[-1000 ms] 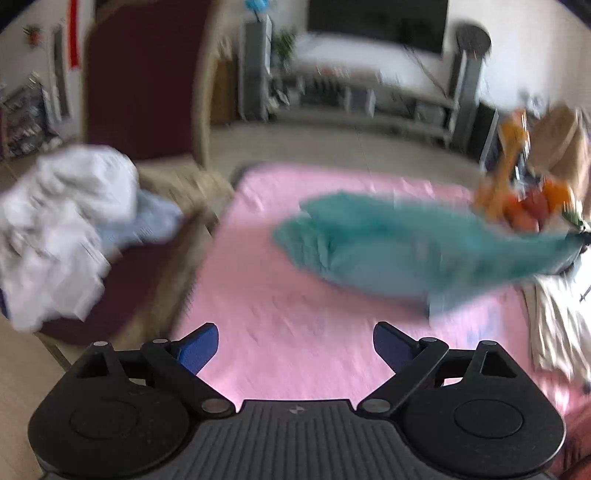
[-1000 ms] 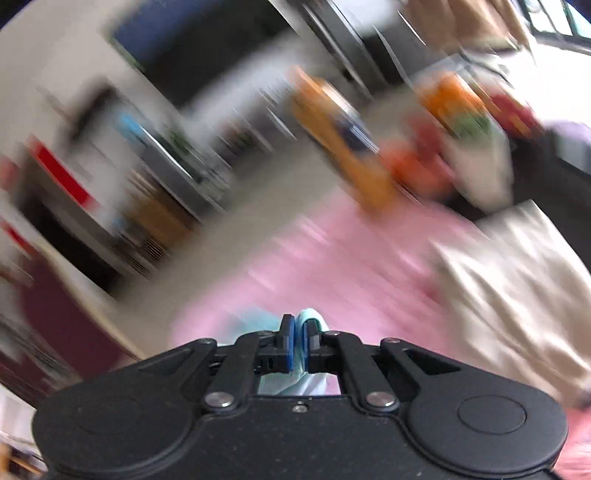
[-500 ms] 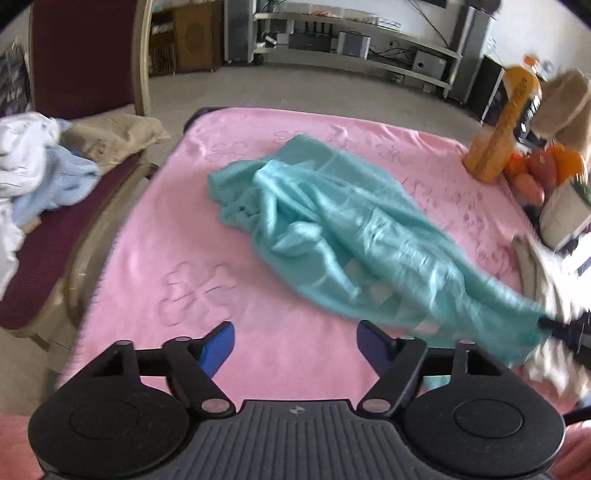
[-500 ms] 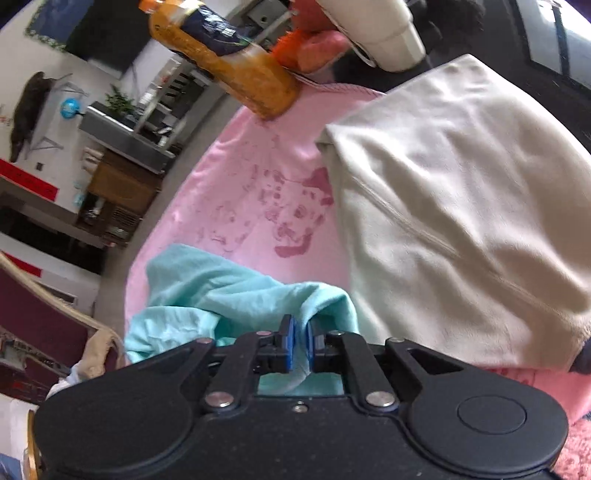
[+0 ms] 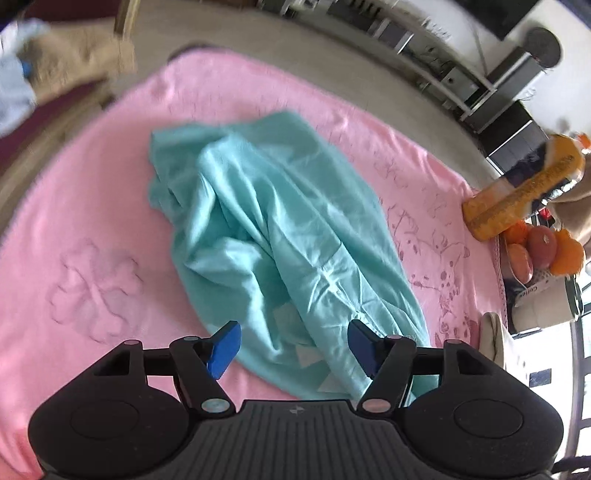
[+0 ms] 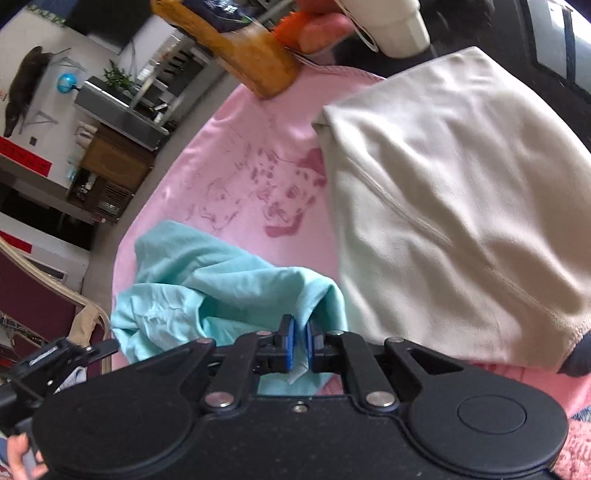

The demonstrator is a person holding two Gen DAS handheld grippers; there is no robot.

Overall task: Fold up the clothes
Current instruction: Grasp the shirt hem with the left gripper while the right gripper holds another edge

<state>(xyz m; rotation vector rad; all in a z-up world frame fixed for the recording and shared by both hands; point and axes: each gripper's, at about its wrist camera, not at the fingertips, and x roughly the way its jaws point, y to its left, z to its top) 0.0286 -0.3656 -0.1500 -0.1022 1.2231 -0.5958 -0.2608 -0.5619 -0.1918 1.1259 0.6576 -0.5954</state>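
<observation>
A crumpled teal garment lies lengthwise on the pink blanket. My left gripper is open, its blue pads either side of the garment's near end, just above it. My right gripper is shut on an edge of the teal garment, low over the blanket. The left gripper's body shows at the lower left of the right wrist view.
A folded beige garment lies right beside my right gripper. An orange juice bottle, a bowl of oranges and a white cup stand at the blanket's far right edge. A chair with heaped clothes stands at the left.
The left gripper has moved forward and down over the garment's near end. The right gripper stays shut on the garment, which has settled flat on the blanket.
</observation>
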